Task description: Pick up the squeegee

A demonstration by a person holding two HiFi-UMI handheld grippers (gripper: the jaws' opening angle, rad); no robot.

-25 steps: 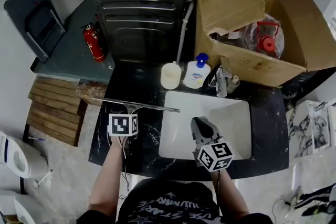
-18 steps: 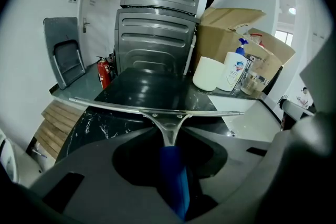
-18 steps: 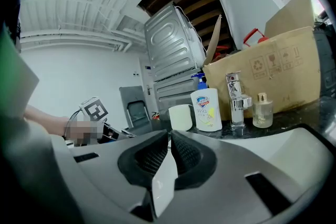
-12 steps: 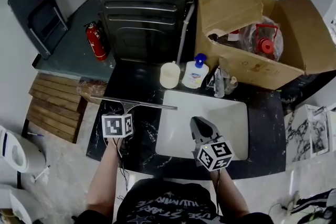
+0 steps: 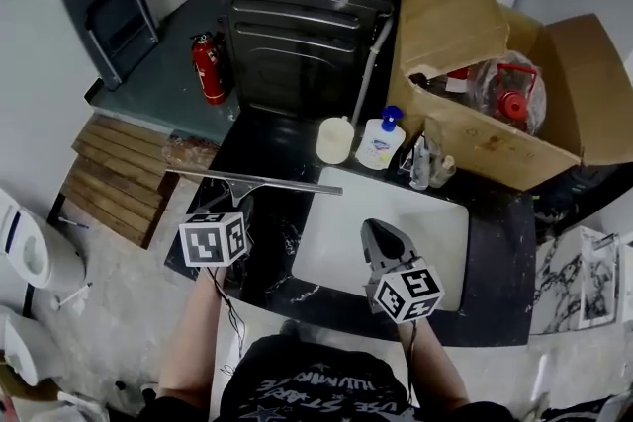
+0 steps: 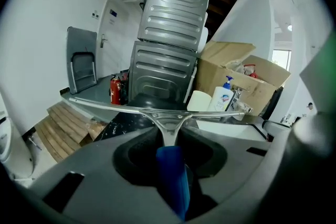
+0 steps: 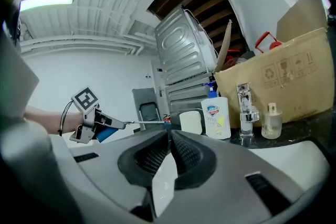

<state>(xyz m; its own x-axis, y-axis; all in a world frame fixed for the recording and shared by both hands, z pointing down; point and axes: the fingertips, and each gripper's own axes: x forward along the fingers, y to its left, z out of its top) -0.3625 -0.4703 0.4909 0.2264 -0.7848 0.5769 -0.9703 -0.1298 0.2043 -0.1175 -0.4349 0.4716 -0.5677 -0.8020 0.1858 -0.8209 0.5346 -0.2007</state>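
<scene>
So: left gripper [image 5: 237,211] clamped on squeegee [image 5: 255,181] by blue handle [image 6: 171,178], blade crosswise beyond jaws; right gripper [image 5: 377,232] closed, empty.

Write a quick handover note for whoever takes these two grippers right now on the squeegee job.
Left gripper: shut on the squeegee by its blue handle, with the blade level above the black counter.
Right gripper: shut, empty, over the white sink.
Done: squeegee gripped and off the counter.
Left: probably nothing except holding it steady.
</scene>
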